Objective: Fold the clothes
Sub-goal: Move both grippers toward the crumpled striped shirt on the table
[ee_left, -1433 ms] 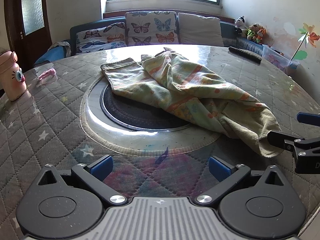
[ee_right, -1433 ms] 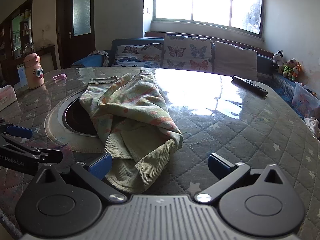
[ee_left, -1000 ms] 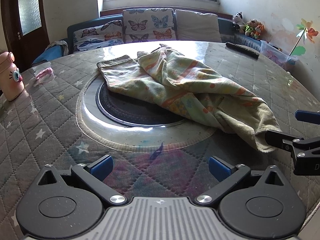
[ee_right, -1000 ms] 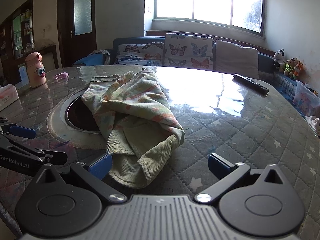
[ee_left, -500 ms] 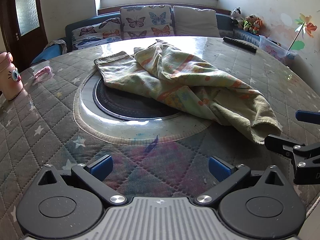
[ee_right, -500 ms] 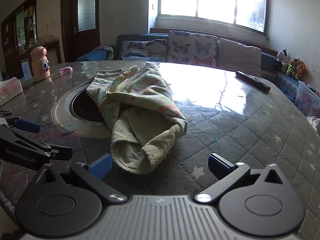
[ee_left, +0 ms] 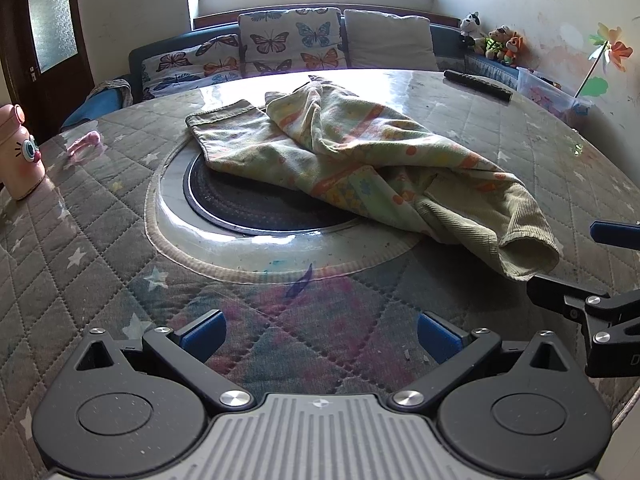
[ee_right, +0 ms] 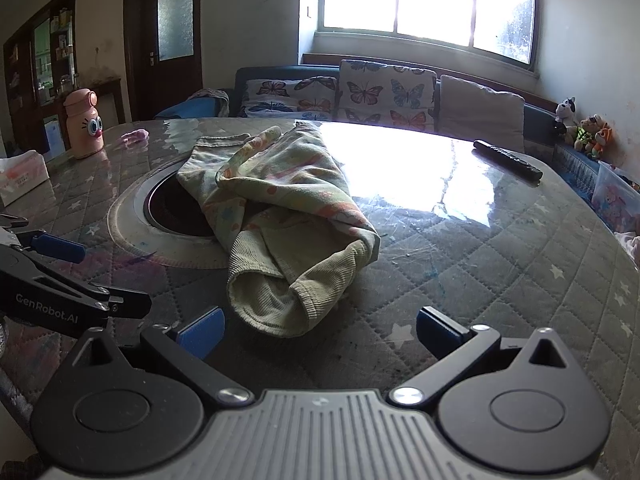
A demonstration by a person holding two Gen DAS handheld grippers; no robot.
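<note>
Both grippers, left and right, fingers spread wide, empty; bunched corduroy trousers risk dragging across the glossy tabletop if pinched through several layers.

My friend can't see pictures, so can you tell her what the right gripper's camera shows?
A crumpled, pastel-patterned garment lies on a round quilted table, just ahead of the open right gripper, which touches nothing. The left gripper pokes in from the left edge, and a pink bottle with cartoon eyes stands far left.

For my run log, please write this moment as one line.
task: fold clothes | garment: crumpled on table, unfolded | left gripper: open, empty | right gripper: open, empty, near cuff
</note>
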